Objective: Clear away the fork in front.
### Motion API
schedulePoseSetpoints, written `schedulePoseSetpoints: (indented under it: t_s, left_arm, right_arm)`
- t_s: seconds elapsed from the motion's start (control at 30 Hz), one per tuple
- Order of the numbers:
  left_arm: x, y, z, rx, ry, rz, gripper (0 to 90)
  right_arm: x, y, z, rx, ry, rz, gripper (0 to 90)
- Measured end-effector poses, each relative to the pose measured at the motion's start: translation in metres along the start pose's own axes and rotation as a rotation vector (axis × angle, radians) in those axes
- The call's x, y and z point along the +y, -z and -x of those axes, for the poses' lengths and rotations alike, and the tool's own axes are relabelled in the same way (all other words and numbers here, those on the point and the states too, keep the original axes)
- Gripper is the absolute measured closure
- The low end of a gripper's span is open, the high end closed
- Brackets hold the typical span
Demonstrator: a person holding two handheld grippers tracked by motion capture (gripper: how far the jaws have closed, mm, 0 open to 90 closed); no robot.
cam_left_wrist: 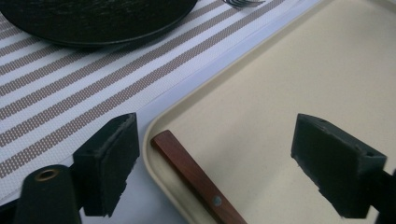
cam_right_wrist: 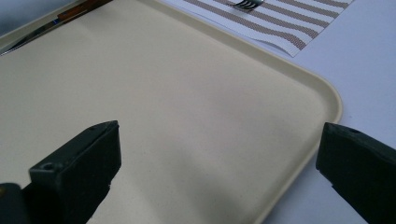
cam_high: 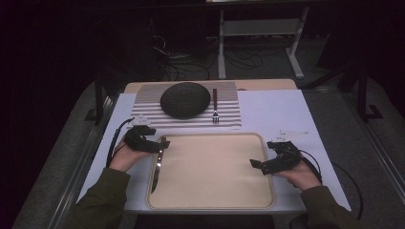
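Observation:
A knife [cam_high: 157, 168] with a reddish wooden handle [cam_left_wrist: 196, 179] lies along the left edge of a beige tray [cam_high: 215, 171], blade toward me. My left gripper [cam_high: 154, 145] hovers over the handle end. Its jaws [cam_left_wrist: 215, 135] stand wide apart with the handle between them, and neither pad touches it. My right gripper [cam_high: 258, 164] is open at the tray's right edge with nothing between its jaws [cam_right_wrist: 219, 140]. In the right gripper view the knife [cam_right_wrist: 70, 14] lies at the tray's far side.
A dark round plate [cam_high: 185, 99] sits on a striped placemat [cam_high: 148, 107] behind the tray. A fork [cam_high: 215, 107] lies on the mat to the plate's right, tines toward the tray. White tabletop [cam_high: 286, 112] surrounds them, with dark floor beyond.

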State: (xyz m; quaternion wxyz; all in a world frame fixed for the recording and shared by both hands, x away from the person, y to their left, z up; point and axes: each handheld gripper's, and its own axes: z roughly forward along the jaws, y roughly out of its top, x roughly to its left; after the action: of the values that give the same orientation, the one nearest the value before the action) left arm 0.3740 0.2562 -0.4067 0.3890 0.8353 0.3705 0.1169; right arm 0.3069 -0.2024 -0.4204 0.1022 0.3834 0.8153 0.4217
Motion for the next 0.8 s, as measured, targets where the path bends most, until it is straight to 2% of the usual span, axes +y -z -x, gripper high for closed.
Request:
schedulePoseSetpoints:
  t_s: [0.2,0.4,0.57,0.8]
  left_arm:
    - [0.006,-0.005,0.003,-0.004,-0.005,0.008,10.3]
    - [0.014,-0.013,0.006,-0.008,0.01,0.018,0.1]
    - [0.021,-0.02,0.009,-0.029,0.008,0.015,0.0]
    - [0.029,-0.028,0.012,-0.034,0.006,0.023,0.0]
  right_arm:
    - [0.0,0.0,0.0,0.0,-0.003,0.0,0.0]
    - [0.0,0.0,0.0,0.002,-0.003,0.001,0.0]
    - [0.0,0.001,0.0,0.002,-0.006,0.003,0.0]
    - [0.0,0.001,0.0,0.004,-0.009,0.005,0.0]
